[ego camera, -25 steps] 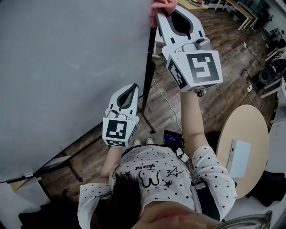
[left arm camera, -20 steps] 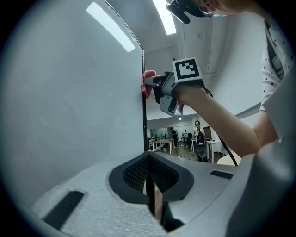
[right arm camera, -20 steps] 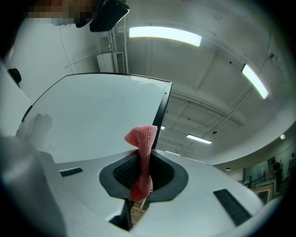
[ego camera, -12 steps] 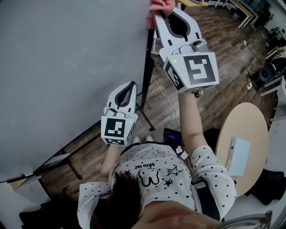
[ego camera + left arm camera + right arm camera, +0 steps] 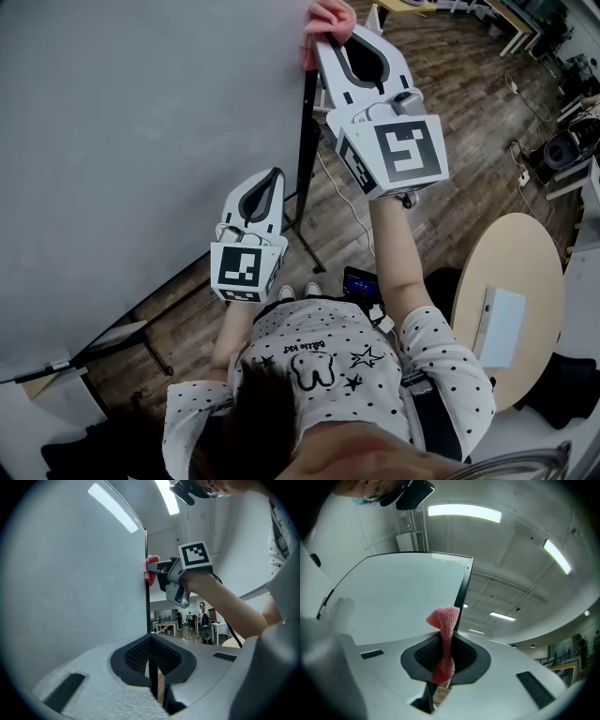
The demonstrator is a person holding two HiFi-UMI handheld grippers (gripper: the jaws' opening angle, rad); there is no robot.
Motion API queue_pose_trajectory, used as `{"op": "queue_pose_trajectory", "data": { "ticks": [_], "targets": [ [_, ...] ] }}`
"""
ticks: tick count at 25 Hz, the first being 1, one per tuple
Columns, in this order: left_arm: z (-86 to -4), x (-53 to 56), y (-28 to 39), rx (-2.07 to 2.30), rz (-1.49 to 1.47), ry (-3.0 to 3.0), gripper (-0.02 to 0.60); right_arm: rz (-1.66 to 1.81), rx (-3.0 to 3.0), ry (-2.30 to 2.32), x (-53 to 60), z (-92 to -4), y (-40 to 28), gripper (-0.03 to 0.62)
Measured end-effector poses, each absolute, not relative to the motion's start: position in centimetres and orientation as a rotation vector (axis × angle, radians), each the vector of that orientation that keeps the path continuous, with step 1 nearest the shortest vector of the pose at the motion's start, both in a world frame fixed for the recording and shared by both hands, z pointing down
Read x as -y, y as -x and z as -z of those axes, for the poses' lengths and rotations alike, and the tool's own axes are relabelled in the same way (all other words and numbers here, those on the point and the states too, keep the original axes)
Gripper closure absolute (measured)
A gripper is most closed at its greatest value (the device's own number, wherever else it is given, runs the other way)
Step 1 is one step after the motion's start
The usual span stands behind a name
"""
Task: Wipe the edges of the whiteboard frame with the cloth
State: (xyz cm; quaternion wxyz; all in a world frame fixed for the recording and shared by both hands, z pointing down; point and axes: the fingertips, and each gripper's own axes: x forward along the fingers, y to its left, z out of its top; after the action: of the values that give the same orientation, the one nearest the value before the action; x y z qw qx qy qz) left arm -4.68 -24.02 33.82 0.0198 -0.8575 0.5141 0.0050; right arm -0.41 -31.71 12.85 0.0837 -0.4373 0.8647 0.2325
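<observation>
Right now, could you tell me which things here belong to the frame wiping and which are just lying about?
Job: pink cloth, right gripper holding it, whiteboard frame, whiteboard.
Lying about: round table, white flat item on it, floor cable.

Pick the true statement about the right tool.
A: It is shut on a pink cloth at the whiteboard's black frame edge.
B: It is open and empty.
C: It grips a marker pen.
A: the right tool has its jaws closed on the pink cloth, which sits against the black frame edge.
</observation>
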Motion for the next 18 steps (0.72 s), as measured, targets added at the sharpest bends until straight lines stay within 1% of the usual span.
{"op": "queue_pose_trajectory", "data": {
  "ticks": [18],
  "targets": [
    [-33.9,23.5,5.3,-1.621,-0.021,2.648,0.566,-0.630,-2.600,1.319,31.7,-15.0,0.5,0.562]
  ]
}}
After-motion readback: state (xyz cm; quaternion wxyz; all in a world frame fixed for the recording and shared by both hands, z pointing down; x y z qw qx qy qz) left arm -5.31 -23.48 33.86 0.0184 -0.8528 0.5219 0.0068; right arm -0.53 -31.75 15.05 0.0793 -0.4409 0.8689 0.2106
